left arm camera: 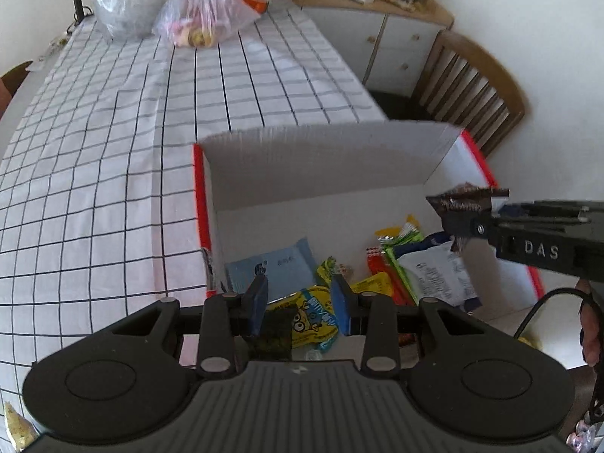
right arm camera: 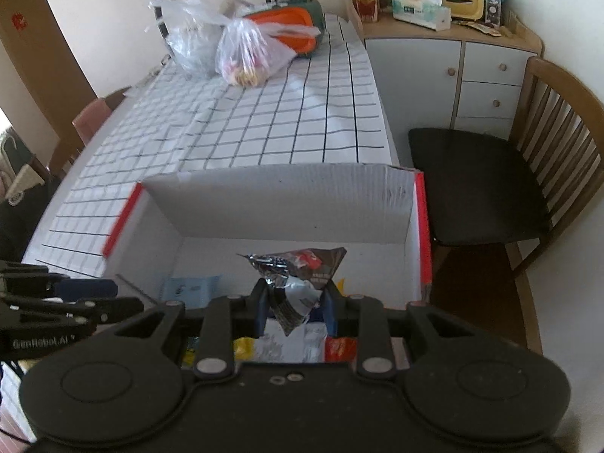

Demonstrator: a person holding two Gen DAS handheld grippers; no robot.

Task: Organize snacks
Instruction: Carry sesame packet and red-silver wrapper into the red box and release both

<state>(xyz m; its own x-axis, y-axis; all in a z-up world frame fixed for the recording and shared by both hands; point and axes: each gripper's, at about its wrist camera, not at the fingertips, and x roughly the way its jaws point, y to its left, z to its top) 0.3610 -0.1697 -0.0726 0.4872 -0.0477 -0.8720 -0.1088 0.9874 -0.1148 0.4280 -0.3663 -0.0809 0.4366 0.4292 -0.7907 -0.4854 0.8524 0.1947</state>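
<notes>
1. Left wrist view: left gripper (left arm camera: 300,307) hangs over the near left corner of the open white box (left arm camera: 321,158) with red edges. Its blue-padded fingers (left arm camera: 258,302) stand apart; a small dark packet (left arm camera: 273,334) sits low between them, against the left pad. Whether both pads press on it cannot be told.
2. Left wrist view: box floor holds loose snacks: a pale blue packet (left arm camera: 277,270), a yellow cartoon packet (left arm camera: 315,317), red, yellow and green stick packs (left arm camera: 392,264), and a white printed pouch (left arm camera: 438,275).
3. Left wrist view: right gripper (left arm camera: 462,213) enters from the right, above the box's right side, closed on a dark crinkled foil wrapper (left arm camera: 466,200).
4. Left wrist view: box rests on the checked cloth of the worktop (left arm camera: 132,151); two plastic bags (left arm camera: 204,15) sit at the far end. A wooden chair (left arm camera: 472,87) stands to the right.
5. Right wrist view: right gripper (right arm camera: 294,309) has its fingers (right arm camera: 262,304) clamped on the foil wrapper (right arm camera: 298,268), which sticks up between them, above the box interior.
6. Right wrist view: beneath, white, yellow and red packets lie on the box floor; the pale blue packet (right arm camera: 192,287) lies to the left.
7. Right wrist view: left gripper (right arm camera: 94,298) shows at the left edge, over the box's left wall.
</notes>
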